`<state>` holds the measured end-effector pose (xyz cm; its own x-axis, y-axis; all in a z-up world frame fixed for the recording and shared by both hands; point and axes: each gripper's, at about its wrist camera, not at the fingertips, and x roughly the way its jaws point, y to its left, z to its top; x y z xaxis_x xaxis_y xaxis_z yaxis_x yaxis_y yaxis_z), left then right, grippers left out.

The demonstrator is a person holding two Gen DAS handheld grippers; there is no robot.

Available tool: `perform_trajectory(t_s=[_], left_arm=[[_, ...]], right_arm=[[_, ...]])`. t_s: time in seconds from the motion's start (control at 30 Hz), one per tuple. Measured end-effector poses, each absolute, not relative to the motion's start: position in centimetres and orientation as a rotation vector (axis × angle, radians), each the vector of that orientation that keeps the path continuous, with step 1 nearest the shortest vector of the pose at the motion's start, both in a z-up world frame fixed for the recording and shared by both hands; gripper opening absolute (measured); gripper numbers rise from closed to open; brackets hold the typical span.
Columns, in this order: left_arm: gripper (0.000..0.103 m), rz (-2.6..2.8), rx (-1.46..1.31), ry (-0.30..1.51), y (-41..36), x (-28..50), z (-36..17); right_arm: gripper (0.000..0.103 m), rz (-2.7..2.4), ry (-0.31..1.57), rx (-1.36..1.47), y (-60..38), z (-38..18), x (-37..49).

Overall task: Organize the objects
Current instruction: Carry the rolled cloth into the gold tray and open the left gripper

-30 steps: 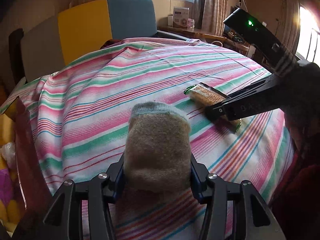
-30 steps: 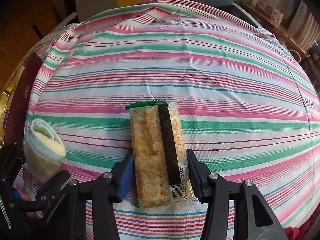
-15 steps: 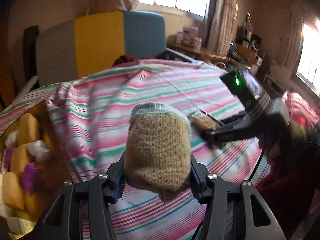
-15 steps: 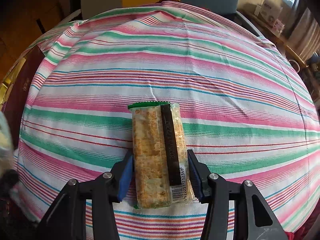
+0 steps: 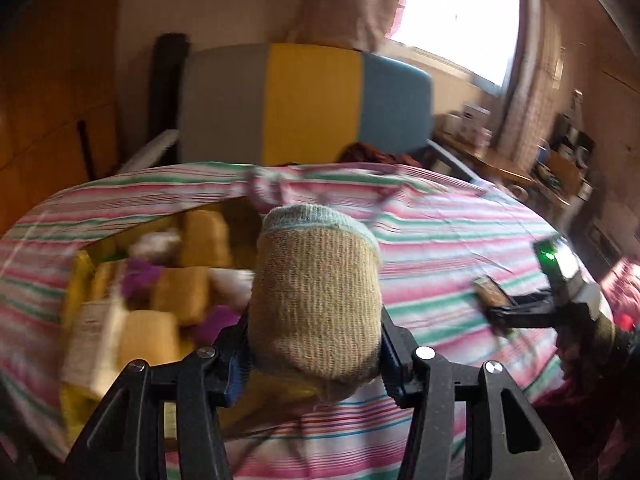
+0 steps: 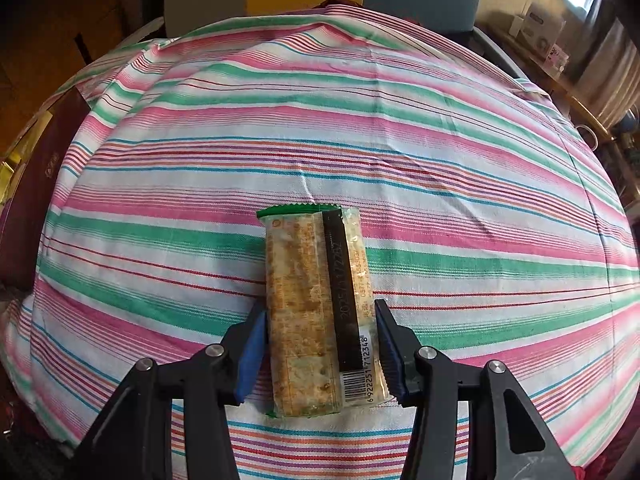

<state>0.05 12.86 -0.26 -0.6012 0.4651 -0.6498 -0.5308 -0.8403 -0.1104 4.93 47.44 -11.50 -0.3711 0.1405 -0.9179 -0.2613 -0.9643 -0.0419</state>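
Note:
My left gripper [image 5: 316, 356] is shut on a rolled beige sock [image 5: 316, 300] with a pale blue cuff and holds it in the air, beside a box [image 5: 80, 340] of yellow and purple bundles at the left. My right gripper [image 6: 320, 356] has its jaws against both sides of a cracker packet [image 6: 316, 304] with a green end, which lies on the striped cloth [image 6: 360, 140]. The right gripper also shows in the left wrist view [image 5: 504, 312], far right, at the packet [image 5: 490, 290].
A grey, yellow and blue headboard [image 5: 308, 100] stands behind the bed. A dark red box lid [image 6: 36, 184] lies at the cloth's left edge. A cluttered wooden shelf [image 5: 500, 160] runs along the right wall under the window.
My left gripper has lifted the sock off the cloth and swung left, so the box of bundles has come into view. The right gripper and packet have stayed in place.

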Motion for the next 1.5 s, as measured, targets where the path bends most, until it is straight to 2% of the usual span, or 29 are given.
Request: perform_trajectory(t_s=[0.47, 0.87, 1.03, 1.2, 1.5], left_arm=[[0.053, 2.607, -1.047, 0.074, 4.4, -1.8, -0.9], [0.053, 2.574, -1.138, -0.003, 3.0, -2.6, -2.3], [0.053, 2.458, -1.256, -0.226, 2.5, -4.7, -3.5], [0.053, 2.451, -1.301, -0.245, 3.2, -6.4, -4.2], [0.055, 2.432, -1.377, -0.126, 6.4, -8.9, -6.2]], right_arm=[[0.052, 2.407, 0.14, -1.589, 47.1, -11.4, 4.9], [0.052, 2.399, 0.114, -1.583, 46.8, -11.4, 4.9], [0.052, 2.398, 0.098, -1.583, 46.8, -11.4, 4.9], [0.052, 2.399, 0.082, -1.585, 46.8, -11.3, 4.8], [0.052, 2.399, 0.061, -1.589, 47.1, -11.4, 4.6]])
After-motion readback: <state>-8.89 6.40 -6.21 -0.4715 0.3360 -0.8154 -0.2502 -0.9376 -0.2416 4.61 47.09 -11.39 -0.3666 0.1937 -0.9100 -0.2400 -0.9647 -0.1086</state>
